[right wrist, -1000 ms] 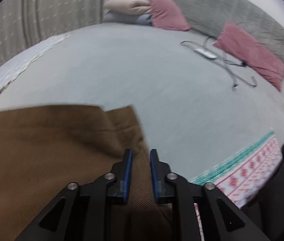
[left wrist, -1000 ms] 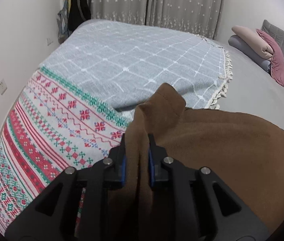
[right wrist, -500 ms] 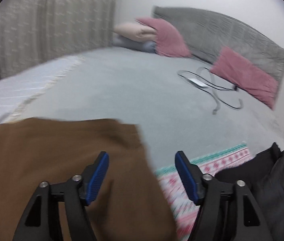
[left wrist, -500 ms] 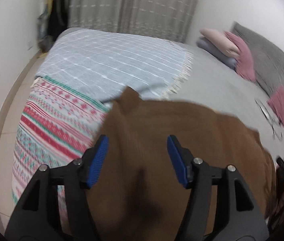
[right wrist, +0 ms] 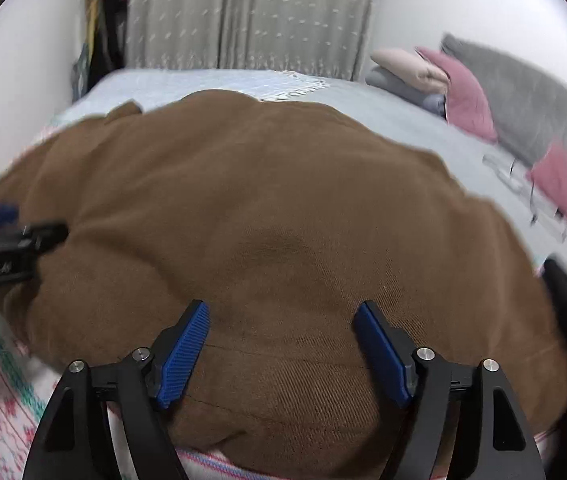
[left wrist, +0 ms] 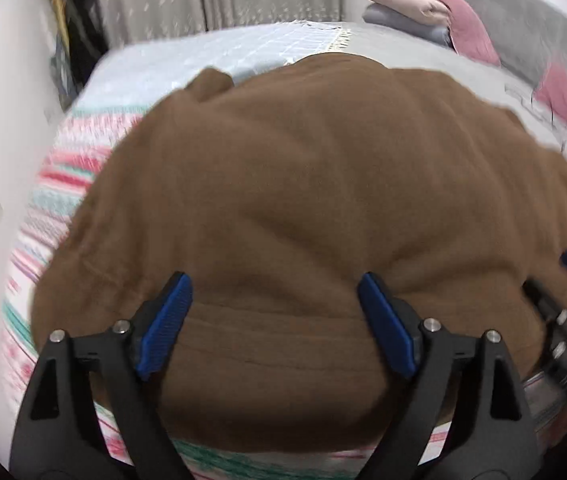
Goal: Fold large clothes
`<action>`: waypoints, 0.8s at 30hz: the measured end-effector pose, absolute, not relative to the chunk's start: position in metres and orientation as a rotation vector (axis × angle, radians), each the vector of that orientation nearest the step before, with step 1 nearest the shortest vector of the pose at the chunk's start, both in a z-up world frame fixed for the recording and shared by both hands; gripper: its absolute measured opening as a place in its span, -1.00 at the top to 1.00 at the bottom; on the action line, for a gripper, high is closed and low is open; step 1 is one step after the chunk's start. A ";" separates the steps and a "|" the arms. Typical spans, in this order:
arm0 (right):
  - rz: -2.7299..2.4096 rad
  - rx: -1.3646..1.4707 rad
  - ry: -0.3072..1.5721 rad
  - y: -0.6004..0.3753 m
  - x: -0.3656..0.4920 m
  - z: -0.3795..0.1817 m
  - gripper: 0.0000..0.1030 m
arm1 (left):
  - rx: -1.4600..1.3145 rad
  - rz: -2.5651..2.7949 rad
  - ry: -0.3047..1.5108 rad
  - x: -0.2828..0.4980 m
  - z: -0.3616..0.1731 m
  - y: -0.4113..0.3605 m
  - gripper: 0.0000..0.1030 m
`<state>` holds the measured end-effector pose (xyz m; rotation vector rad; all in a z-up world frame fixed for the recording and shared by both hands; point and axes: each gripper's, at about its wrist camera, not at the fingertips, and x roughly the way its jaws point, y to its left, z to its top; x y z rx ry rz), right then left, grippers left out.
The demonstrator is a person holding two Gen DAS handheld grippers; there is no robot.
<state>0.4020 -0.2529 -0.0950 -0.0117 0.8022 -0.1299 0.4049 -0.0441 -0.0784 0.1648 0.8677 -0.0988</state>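
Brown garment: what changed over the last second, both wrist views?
Both grippers let go. The left gripper and right gripper were each pinched on an edge of the brown garment; their jaws are now apart, opening further, nothing between the pads. Both pulled back, so the garment lies spread in front of them. Unchanged: the patterned blanket and pillows on the bed.

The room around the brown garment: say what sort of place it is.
Most likely a bedroom: the brown garment lies on a bed with stacked pillows against a grey padded headboard, and curtains hang behind.
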 end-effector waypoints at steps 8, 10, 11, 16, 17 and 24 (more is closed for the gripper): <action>-0.203 -0.020 0.808 -0.234 0.394 -0.091 -0.59 | 0.169 -0.044 0.899 0.396 -0.055 -0.024 -0.72; -0.219 -0.034 0.795 -0.231 0.393 -0.093 -0.63 | 0.162 -0.006 0.907 0.402 -0.056 -0.004 -0.71; -0.229 -0.028 0.794 -0.231 0.395 -0.094 -0.68 | 0.142 0.006 0.915 0.408 -0.059 0.010 -0.71; -0.241 0.017 0.808 -0.240 0.404 -0.095 -0.82 | 0.077 -0.001 0.939 0.418 -0.076 0.033 -0.93; -0.237 0.022 0.811 -0.241 0.405 -0.096 -0.85 | 0.055 -0.005 0.953 0.421 -0.080 0.035 -0.94; -0.251 0.017 0.806 -0.239 0.402 -0.095 -0.87 | -0.014 -0.039 0.979 0.419 -0.088 0.042 -0.97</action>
